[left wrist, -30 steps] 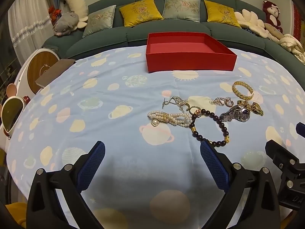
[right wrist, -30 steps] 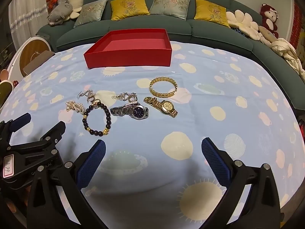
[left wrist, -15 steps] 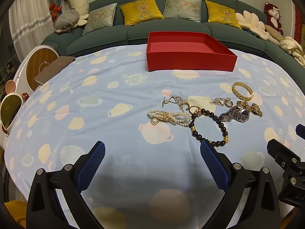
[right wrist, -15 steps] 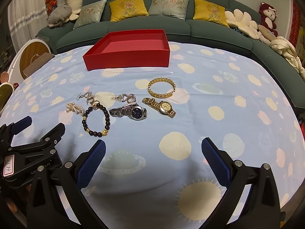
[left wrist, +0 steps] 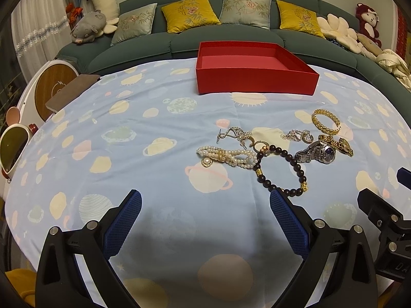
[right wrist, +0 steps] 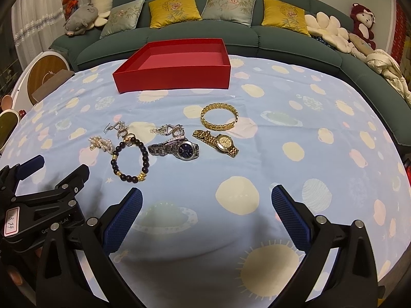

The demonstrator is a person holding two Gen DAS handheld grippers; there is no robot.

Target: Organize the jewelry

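Planet-print cloth on the counter is carrying the dark bead bracelet, probably nearest the left gripper, lying ahead-right; both sets of jaws, right gripper included, are standing apart, empty.

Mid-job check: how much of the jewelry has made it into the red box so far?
None is visibly done: the red box shows only bare floor. Nothing in hand: left gripper and right gripper are both open over the cloth. Left: pearl bracelet, dark bead bracelet, silver watch, gold watch, gold bangle, small silver pieces.
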